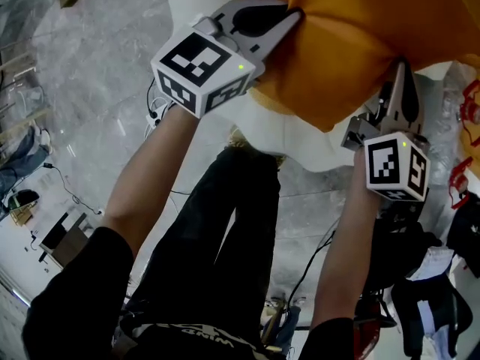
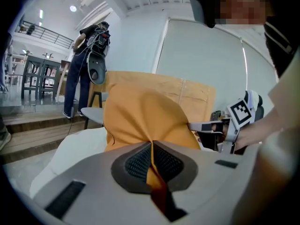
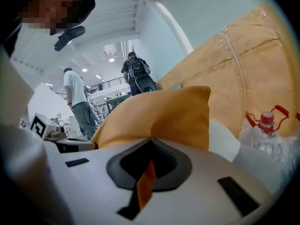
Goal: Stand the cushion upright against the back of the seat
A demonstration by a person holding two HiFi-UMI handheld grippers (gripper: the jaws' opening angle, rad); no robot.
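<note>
An orange cushion [image 1: 352, 43] is lifted above the white seat [image 1: 300, 137]. My left gripper [image 1: 294, 17] is shut on the cushion's fabric at its left edge. My right gripper [image 1: 399, 70] is shut on the fabric at its lower right. In the left gripper view the cushion [image 2: 140, 121] bulges ahead of the jaws, a pinched fold of it between them [image 2: 152, 165], with the right gripper [image 2: 206, 125] beyond. In the right gripper view the cushion [image 3: 159, 116] fills the middle, a strip of it in the jaws [image 3: 149, 170]. The orange seat back [image 3: 239, 74] stands behind.
A clear plastic bottle with a red cap [image 3: 265, 130] lies in a bag to the right of the seat. A person in dark clothes carrying gear [image 2: 86, 64] and another in a white shirt [image 3: 77, 102] stand in the room. Cables and bags [image 1: 420, 291] lie on the floor.
</note>
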